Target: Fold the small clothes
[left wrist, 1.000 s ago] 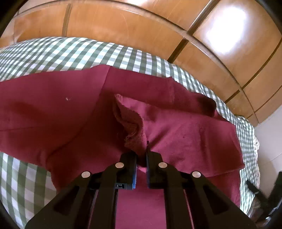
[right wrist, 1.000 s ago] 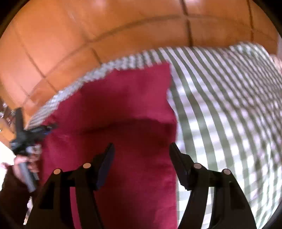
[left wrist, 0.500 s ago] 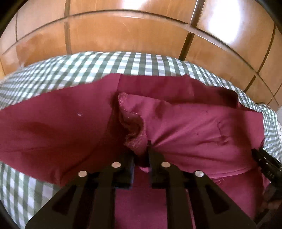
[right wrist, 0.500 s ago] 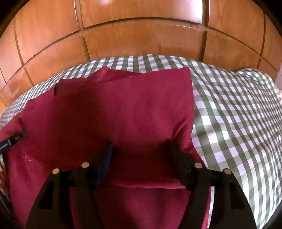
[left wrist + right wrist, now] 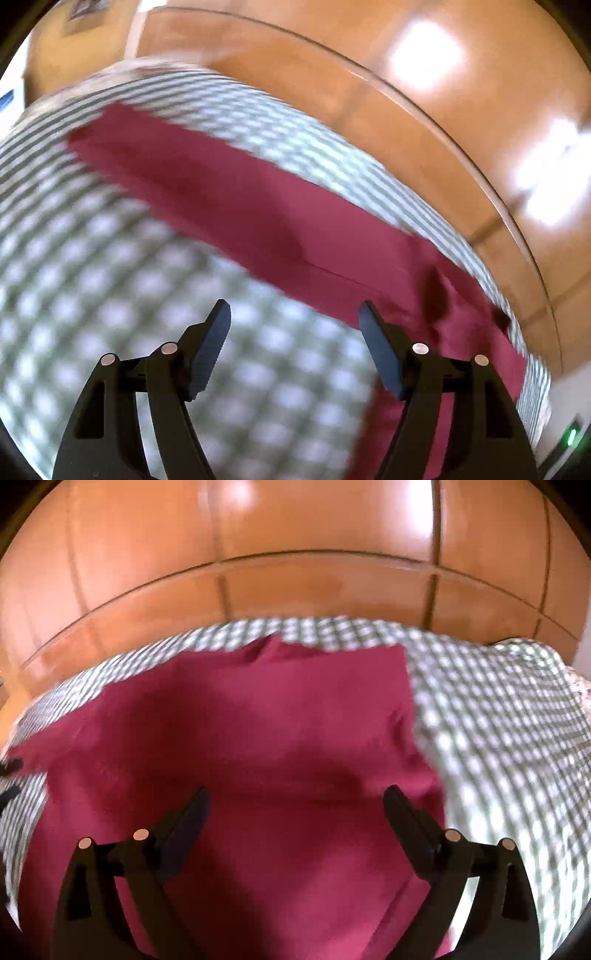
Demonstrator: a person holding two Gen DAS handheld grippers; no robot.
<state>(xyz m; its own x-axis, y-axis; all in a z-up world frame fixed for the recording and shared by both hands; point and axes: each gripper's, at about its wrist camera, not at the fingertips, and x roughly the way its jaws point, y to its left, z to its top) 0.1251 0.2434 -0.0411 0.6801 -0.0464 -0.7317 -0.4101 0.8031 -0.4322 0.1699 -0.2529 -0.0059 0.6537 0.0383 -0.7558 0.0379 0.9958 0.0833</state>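
Note:
A dark red garment (image 5: 258,720) lies folded flat on the green-and-white checked cloth (image 5: 498,709). My right gripper (image 5: 297,794) hovers over the garment's near half. Its jaws are wide and still opening, and only flat cloth lies below them. In the blurred left wrist view the garment (image 5: 258,221) runs as a slanted band from upper left to lower right. My left gripper (image 5: 293,308) is beside its near edge, over the checked cloth (image 5: 110,295). Its jaws are opening with nothing between them.
Orange-brown wooden panels (image 5: 295,554) rise behind the far edge of the covered surface. The checked cloth rumples and drops away at the far right (image 5: 546,657). A small green light (image 5: 570,437) glows at the lower right of the left wrist view.
My left gripper has let go of the garment's bunched fold, opened, and swung off the garment to over the checked cloth. My right gripper's jaws have widened over the garment.

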